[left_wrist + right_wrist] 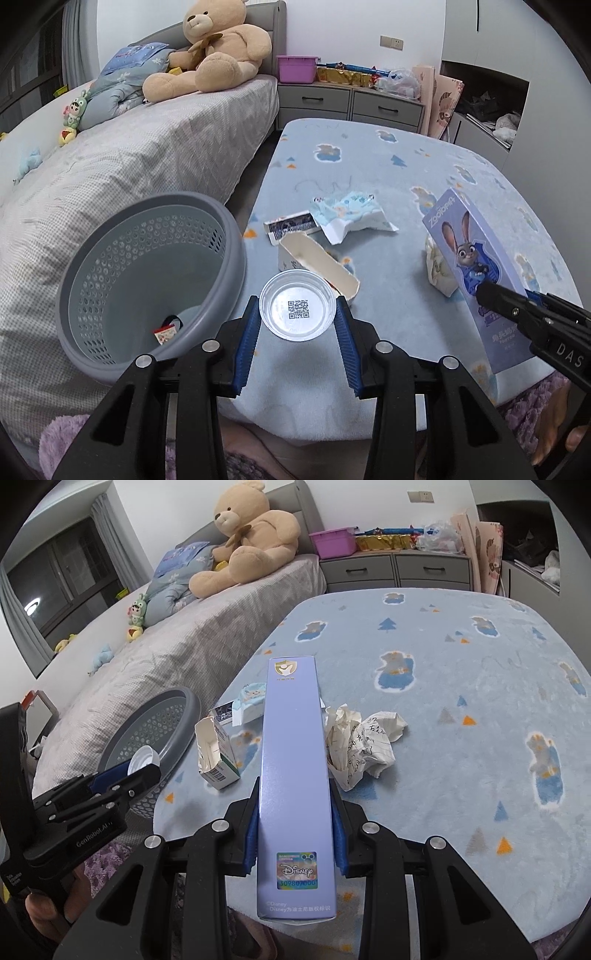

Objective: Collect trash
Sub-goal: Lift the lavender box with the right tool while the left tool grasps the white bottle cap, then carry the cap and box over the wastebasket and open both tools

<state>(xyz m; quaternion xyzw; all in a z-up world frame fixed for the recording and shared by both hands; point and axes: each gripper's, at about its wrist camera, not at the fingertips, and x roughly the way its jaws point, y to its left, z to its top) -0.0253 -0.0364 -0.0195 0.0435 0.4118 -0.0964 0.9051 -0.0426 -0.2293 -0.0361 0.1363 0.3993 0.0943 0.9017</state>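
Observation:
My left gripper [298,314] is shut on a round clear plastic lid [297,303] with a QR code, held just right of the grey perforated basket [147,280], which holds a small wrapper [165,334]. My right gripper [295,812] is shut on a long purple Zootopia box [293,775], also seen in the left wrist view [476,266]. On the blue patterned bed lie an open white carton [317,266], a flat dark box [291,223], a blue tissue pack [351,214] and crumpled paper [360,746].
A grey bed [129,166] with a teddy bear [218,48] and small toys stands to the left. Grey drawers [351,103] with a purple bin [297,68] and clutter stand at the back. A narrow floor gap separates the two beds.

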